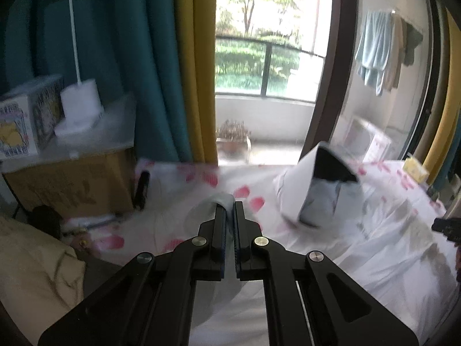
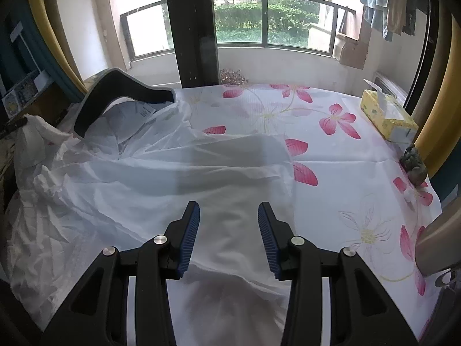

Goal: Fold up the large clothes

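A large white hooded garment (image 2: 138, 190) lies rumpled on the floral sheet (image 2: 331, 155) of a bed. Its hood with a dark brim (image 2: 121, 95) stands up at the far left. In the left wrist view my left gripper (image 1: 229, 204) is shut on a fold of the white garment (image 1: 224, 199), lifted above the sheet, with the picture blurred. The hood (image 1: 302, 190) rises to its right. My right gripper (image 2: 229, 210) hovers open over the garment's near part, blue pads (image 2: 191, 230) apart and pressing on nothing.
A yellow tissue box (image 2: 386, 118) and a small dark figurine (image 2: 413, 161) sit at the bed's right edge. At the left stand a cardboard box (image 1: 72, 181) with a white lamp (image 1: 80, 98), curtains (image 1: 161, 72) and a pillow (image 1: 34, 259). A window (image 2: 270, 20) lies beyond.
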`<state>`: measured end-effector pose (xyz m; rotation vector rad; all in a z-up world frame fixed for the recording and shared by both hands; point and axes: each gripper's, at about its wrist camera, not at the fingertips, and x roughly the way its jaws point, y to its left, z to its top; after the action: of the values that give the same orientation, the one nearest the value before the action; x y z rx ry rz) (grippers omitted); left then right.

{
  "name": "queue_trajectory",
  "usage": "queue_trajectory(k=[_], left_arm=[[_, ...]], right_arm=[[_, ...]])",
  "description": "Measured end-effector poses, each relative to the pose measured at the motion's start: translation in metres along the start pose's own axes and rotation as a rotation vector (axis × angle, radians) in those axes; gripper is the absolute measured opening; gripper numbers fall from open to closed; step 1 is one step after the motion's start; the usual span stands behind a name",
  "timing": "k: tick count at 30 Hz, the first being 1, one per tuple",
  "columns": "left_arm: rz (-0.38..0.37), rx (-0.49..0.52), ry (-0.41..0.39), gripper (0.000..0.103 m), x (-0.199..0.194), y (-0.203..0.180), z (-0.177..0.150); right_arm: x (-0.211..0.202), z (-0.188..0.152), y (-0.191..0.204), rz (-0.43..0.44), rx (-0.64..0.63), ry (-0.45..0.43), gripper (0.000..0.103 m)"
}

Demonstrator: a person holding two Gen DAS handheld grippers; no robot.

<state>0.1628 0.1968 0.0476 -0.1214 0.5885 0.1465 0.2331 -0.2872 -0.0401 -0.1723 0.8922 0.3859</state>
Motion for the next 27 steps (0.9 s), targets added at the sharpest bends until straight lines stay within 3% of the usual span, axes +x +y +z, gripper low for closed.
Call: queue_trajectory(k=[14, 21, 27], left_arm=[[-0.075, 0.064, -0.121, 0.005, -0.047, -0.074, 0.034], [-0.116, 0.085, -0.121, 0.005, -0.042, -0.115, 0.035], [-0.204, 0.121, -0.073, 0.005, -0.025, -0.16, 0.03]], right_arm=[[-0.017, -0.009, -0.022, 0.027, 0.036, -0.042, 0.042], [-0.026, -0.016, -0.036, 0.036, 0.051, -0.063, 0.042], [-0.03, -0.024, -0.042, 0.045, 0.041, -0.073, 0.042]])
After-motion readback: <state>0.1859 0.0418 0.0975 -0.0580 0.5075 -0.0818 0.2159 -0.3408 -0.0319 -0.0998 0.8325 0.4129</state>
